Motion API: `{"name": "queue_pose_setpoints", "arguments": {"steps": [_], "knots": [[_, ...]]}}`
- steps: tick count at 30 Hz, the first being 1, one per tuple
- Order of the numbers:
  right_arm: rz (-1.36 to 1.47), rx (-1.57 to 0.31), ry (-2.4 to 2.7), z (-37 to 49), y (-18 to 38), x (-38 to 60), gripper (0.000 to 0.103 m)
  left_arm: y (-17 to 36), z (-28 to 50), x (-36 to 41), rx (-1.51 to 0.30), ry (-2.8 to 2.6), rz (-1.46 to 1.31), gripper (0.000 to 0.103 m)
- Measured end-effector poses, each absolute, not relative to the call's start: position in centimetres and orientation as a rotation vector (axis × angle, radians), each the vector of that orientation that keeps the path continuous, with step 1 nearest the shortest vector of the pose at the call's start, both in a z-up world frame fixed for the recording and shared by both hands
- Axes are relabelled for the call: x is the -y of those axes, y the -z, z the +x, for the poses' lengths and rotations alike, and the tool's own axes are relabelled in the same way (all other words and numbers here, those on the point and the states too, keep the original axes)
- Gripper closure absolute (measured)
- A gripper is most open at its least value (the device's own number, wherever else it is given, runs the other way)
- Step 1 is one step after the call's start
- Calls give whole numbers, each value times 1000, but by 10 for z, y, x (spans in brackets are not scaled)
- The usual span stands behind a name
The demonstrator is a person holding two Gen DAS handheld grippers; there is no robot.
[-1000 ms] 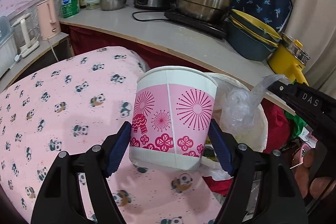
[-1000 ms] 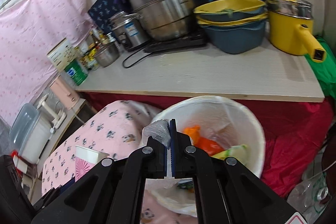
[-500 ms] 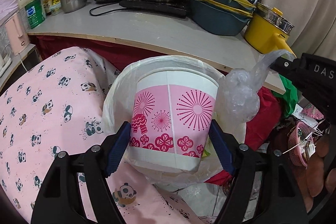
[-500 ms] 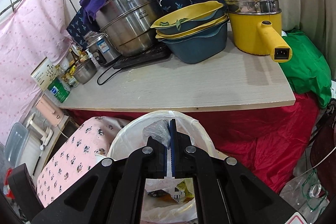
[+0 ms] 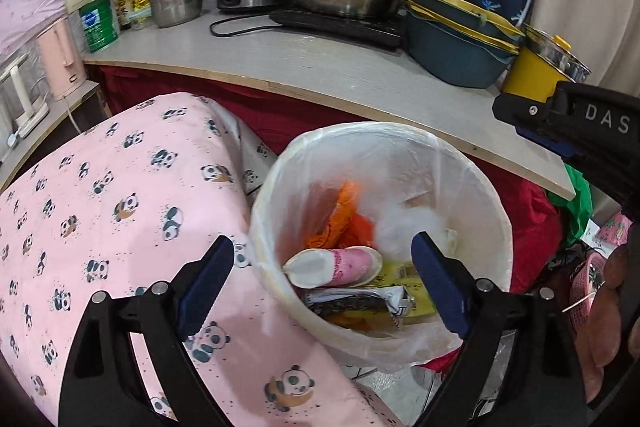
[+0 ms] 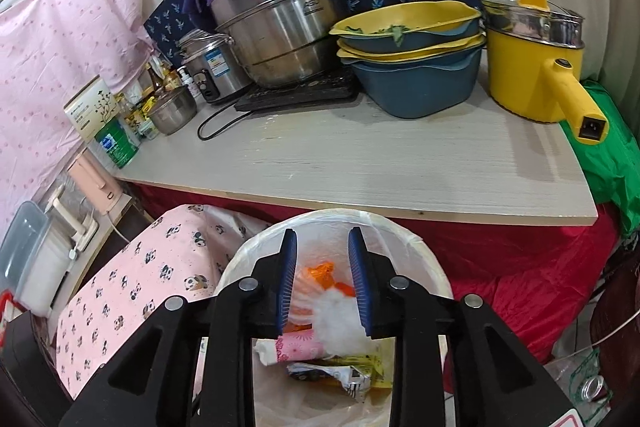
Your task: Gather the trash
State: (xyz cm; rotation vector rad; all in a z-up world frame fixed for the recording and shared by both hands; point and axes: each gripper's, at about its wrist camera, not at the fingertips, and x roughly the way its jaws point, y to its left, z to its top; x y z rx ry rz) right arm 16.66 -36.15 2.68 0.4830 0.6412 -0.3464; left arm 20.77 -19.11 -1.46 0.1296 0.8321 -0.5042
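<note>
A white bin lined with a clear bag (image 5: 476,187) (image 6: 424,259) stands beside the panda-print table. Inside it the pink-and-white paper cup (image 5: 340,265) (image 6: 298,347) lies on its side among orange scraps and wrappers, and a crumpled clear plastic bag (image 5: 404,223) (image 6: 340,315) rests on top. My left gripper (image 5: 322,283) hangs over the bin, its jaws opening wide with nothing held between them. My right gripper (image 6: 322,283) (image 5: 532,123) is above the bin too, jaws opening, with no thing pressed by the pads.
A pink panda tablecloth (image 5: 100,211) covers the table left of the bin. Behind it, a wooden counter (image 6: 360,163) carries steel pots (image 6: 280,35), stacked blue and yellow basins (image 6: 416,67), a yellow electric pot (image 6: 532,67) and bottles. Red cloth hangs under the counter.
The left gripper let go of the paper cup, which now lies in the bin. The right gripper's jaws parted and the clear plastic bag fell into the bin.
</note>
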Motion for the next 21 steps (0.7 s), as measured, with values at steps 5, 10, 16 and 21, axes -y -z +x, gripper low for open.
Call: {"name": "queue_pose_setpoints", "arguments": {"steps": [5, 10, 16, 21], "knots": [[482, -637, 321, 163, -32, 351, 69, 10, 207, 180, -820, 480, 115, 17], [465, -642, 317, 153, -34, 339, 59, 5, 201, 168, -811, 460, 109, 17], [422, -664, 317, 136, -37, 325, 50, -1, 192, 153, -803, 433, 104, 17], [380, -694, 299, 125, -39, 310, 46, -8, 183, 139, -795, 409, 90, 17]]}}
